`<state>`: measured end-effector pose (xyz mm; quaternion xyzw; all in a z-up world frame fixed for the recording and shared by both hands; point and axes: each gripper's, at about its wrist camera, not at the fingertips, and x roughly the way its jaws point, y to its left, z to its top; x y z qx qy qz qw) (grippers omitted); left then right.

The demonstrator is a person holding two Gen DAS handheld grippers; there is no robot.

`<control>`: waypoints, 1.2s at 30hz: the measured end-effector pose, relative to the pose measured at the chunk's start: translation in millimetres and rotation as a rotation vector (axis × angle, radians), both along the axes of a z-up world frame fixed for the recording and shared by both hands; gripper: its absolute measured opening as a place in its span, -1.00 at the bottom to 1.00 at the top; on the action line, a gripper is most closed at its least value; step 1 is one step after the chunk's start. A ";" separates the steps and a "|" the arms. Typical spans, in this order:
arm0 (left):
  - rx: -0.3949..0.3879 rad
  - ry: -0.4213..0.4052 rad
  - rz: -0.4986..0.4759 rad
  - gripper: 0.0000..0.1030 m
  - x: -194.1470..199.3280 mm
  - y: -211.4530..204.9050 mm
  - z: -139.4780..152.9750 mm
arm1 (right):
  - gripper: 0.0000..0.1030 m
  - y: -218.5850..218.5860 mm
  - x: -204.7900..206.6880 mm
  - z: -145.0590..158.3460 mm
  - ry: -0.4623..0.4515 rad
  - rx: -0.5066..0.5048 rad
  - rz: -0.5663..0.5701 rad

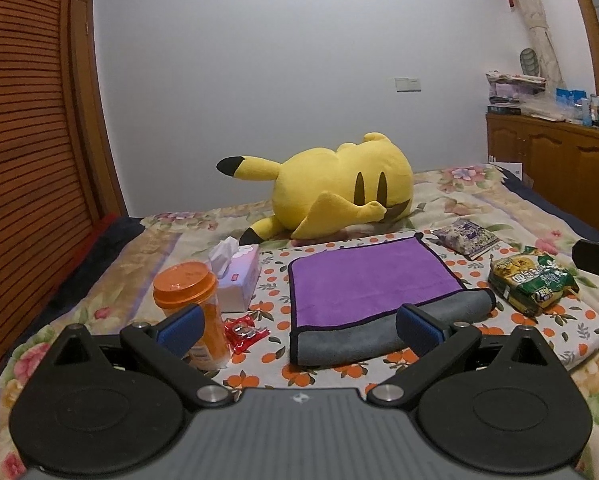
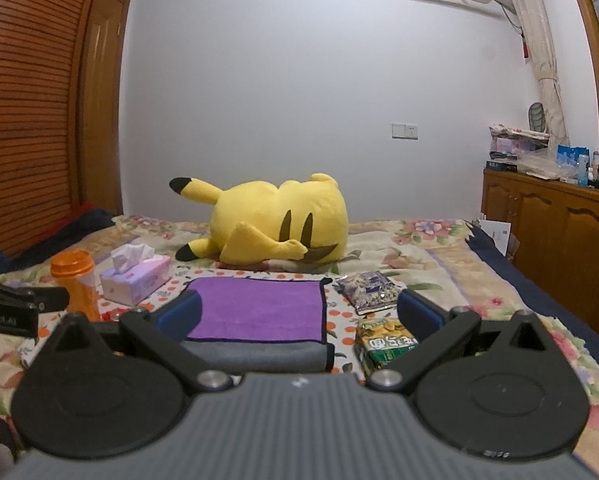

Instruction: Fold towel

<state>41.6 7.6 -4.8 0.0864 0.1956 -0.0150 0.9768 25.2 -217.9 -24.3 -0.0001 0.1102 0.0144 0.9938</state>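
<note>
A purple towel (image 1: pixel 363 280) with a dark border lies on the orange-print cloth (image 1: pixel 571 320) on the bed. Its near edge is turned over and shows the grey underside (image 1: pixel 339 340). It also shows in the right wrist view (image 2: pixel 259 308), grey strip nearest. My left gripper (image 1: pixel 299 326) is open and empty, just short of the towel's near edge. My right gripper (image 2: pixel 299 314) is open and empty, held over the towel's near right part. Part of the left gripper shows in the right wrist view (image 2: pixel 11 304), part of the right in the left wrist view (image 1: pixel 597 260).
A yellow plush toy (image 1: pixel 339 192) lies behind the towel. An orange-lidded jar (image 1: pixel 191 304), a tissue box (image 1: pixel 237 276) and a red wrapper (image 1: pixel 243 332) sit left. A green snack bag (image 1: pixel 533 282) and a purple packet (image 1: pixel 465 238) sit right. A wooden cabinet (image 2: pixel 559 232) stands beside the bed.
</note>
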 end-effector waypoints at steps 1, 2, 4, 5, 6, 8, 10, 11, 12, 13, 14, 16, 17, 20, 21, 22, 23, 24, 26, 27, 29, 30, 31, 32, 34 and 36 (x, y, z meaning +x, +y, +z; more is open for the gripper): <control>-0.001 0.004 0.000 1.00 2.4 0.7 0.2 | 1.00 -0.1 2.2 0.4 0.001 0.002 -0.001; -0.004 0.008 -0.001 1.00 4.8 1.6 0.4 | 1.00 0.1 3.5 0.5 0.001 0.004 -0.001; -0.011 0.015 -0.003 1.00 9.4 3.1 0.7 | 1.00 1.4 6.2 0.6 0.003 -0.003 -0.006; -0.014 0.019 -0.006 1.00 11.6 3.7 0.1 | 1.00 2.0 7.8 0.5 0.004 -0.007 -0.009; -0.014 0.022 -0.007 1.00 14.4 4.1 0.2 | 1.00 1.9 9.1 0.2 0.004 -0.007 -0.008; -0.010 0.026 -0.010 1.00 18.7 4.0 -0.2 | 1.00 1.5 12.7 -0.1 0.009 -0.005 -0.009; -0.002 0.027 -0.011 1.00 23.4 3.3 -0.3 | 1.00 0.6 16.1 -0.9 0.012 -0.003 -0.010; 0.003 0.028 -0.013 1.00 26.1 2.8 -0.3 | 1.00 -0.2 18.1 -0.8 0.015 0.000 -0.010; 0.008 0.027 -0.014 1.00 29.1 2.7 -0.2 | 1.00 -1.0 20.1 -0.9 0.017 0.003 -0.011; 0.011 0.027 -0.013 1.00 31.8 2.6 -0.1 | 1.00 -1.5 21.3 -1.5 0.019 0.006 -0.012; 0.014 0.027 -0.012 1.00 34.0 2.8 0.0 | 1.00 -2.9 23.5 -1.8 0.023 0.009 -0.014; 0.012 0.031 -0.008 1.00 39.6 4.0 -0.1 | 1.00 -5.1 26.6 -2.4 0.030 0.016 -0.015; 0.011 0.034 -0.007 1.00 41.9 4.6 -0.3 | 1.00 -6.7 28.9 -2.6 0.034 0.019 -0.015; 0.012 0.042 0.000 1.00 50.3 6.5 -1.5 | 1.00 -8.0 34.1 -4.5 0.044 0.023 -0.016; 0.014 0.045 0.001 1.00 53.2 7.0 -2.1 | 1.00 -8.2 36.0 -5.1 0.046 0.024 -0.016; 0.016 0.047 0.002 1.00 55.7 7.5 -2.7 | 1.00 -7.3 37.4 -6.0 0.048 0.023 -0.016; 0.017 0.050 0.003 1.00 59.0 8.0 -3.4 | 1.00 -7.3 39.4 -6.3 0.051 0.023 -0.016; 0.018 0.053 0.004 1.00 61.5 8.4 -4.2 | 1.00 -7.2 41.3 -7.0 0.052 0.021 -0.016; 0.020 0.060 0.004 1.00 67.0 9.3 -6.1 | 1.00 -7.4 45.7 -7.9 0.057 0.019 -0.016; 0.020 0.065 0.004 1.00 70.0 9.6 -7.1 | 1.00 -7.4 48.2 -8.2 0.060 0.018 -0.016; 0.019 0.072 0.002 1.00 74.7 10.4 -9.6 | 1.00 -7.2 53.4 -9.0 0.064 0.011 -0.014; 0.019 0.075 0.002 1.00 77.6 10.8 -11.3 | 1.00 -6.6 55.0 -10.4 0.065 0.007 -0.014; 0.020 0.080 0.002 1.00 80.1 11.1 -12.9 | 1.00 -6.9 57.4 -11.2 0.068 0.004 -0.013; 0.020 0.086 0.001 1.00 82.0 11.4 -15.0 | 1.00 -6.2 60.1 -12.3 0.071 0.002 -0.011; 0.021 0.098 -0.002 1.00 86.4 11.4 -19.2 | 1.00 -5.3 66.2 -15.2 0.078 -0.007 -0.006; 0.024 0.107 -0.005 1.00 91.1 11.2 -22.4 | 1.00 -4.9 70.3 -18.1 0.085 -0.013 0.002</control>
